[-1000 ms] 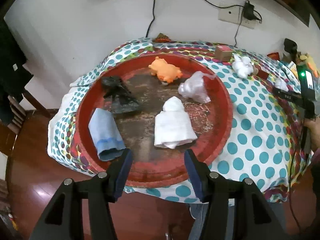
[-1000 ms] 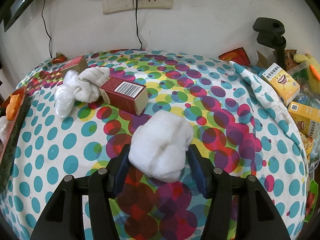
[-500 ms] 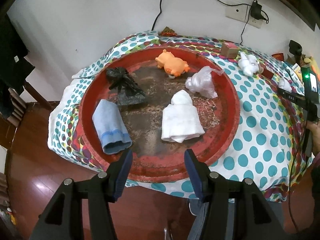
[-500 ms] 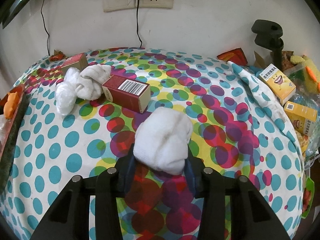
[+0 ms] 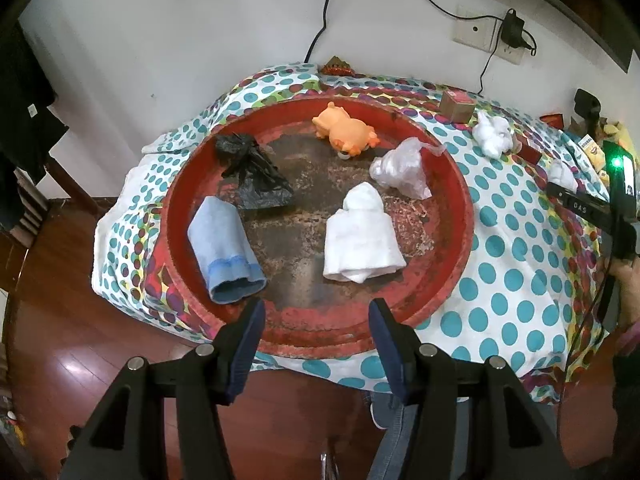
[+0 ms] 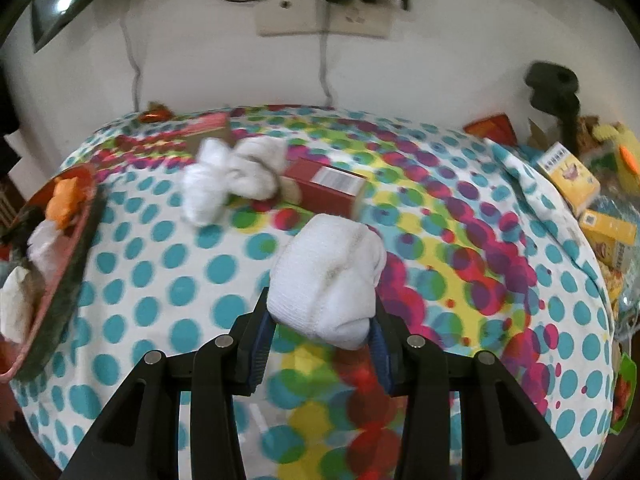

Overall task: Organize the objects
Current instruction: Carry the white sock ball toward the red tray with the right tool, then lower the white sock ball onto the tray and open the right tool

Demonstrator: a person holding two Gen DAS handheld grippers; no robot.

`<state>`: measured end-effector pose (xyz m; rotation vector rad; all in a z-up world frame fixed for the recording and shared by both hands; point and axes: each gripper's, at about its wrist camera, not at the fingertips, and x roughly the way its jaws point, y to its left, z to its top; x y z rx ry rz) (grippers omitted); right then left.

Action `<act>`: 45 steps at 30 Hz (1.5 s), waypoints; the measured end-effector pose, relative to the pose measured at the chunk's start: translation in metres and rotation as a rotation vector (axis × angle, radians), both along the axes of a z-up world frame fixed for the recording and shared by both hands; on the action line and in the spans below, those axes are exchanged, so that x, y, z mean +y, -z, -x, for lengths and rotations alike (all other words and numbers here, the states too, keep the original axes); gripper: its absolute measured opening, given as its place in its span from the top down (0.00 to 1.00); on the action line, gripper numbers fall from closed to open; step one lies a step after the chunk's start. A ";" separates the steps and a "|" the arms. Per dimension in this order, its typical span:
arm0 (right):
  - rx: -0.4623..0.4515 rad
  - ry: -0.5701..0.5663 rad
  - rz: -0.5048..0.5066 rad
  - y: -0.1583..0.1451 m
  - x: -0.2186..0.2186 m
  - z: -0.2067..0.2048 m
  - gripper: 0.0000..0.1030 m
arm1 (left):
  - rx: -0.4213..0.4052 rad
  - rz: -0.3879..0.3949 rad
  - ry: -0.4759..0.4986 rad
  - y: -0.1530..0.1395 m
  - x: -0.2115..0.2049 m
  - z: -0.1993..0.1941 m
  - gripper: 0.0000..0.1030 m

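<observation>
**Rolled sock pinched in right tool; left tool spread above tray**

In the right wrist view much of the scene is smeared by motion blur: the white socks [image 6: 232, 178] bundled near the far side and the red box [image 6: 326, 186] beside them are seen only softly, and the print on the box cannot be read. The red tray [image 6: 60, 280] is cut off at the left edge of that view, so only its rim and scraps of its contents are shown. In the left wrist view the right tool is largely cut off at the right edge; only its dark body and a green light are made out there, with part of a hand below it.

The right tool [image 6: 322, 334] is pinched on a rolled white sock [image 6: 328, 276]; both blue pads are pressed against the roll's lower sides. The sock is held over the spotted cloth of the tabletop [image 6: 160, 280], to the right of the tray; whether it is touching the cloth cannot be told.

The left tool [image 5: 316, 332] is spread, with nothing between its pads, and is held over the near rim of the tray [image 5: 320, 336]. Inside the tray a blue folded cloth [image 5: 224, 250], a white folded cloth [image 5: 360, 236], a black bag [image 5: 256, 174], a clear plastic bundle [image 5: 400, 168] and an orange toy [image 5: 346, 130] are laid apart.
</observation>
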<state>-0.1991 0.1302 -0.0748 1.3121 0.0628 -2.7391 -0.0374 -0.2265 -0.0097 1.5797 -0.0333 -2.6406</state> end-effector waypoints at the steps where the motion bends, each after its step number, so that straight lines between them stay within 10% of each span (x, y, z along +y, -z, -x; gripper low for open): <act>1: 0.003 -0.014 0.001 -0.003 -0.005 -0.002 0.61 | 0.000 0.000 -0.001 -0.001 0.000 0.000 0.46; 27: 0.039 -0.378 0.045 -0.056 -0.187 -0.022 0.61 | 0.029 -0.041 -0.128 -0.021 -0.051 -0.011 0.46; 45: -0.048 -0.566 0.007 -0.025 -0.324 -0.010 0.61 | 0.028 -0.073 -0.185 -0.023 -0.079 -0.016 0.46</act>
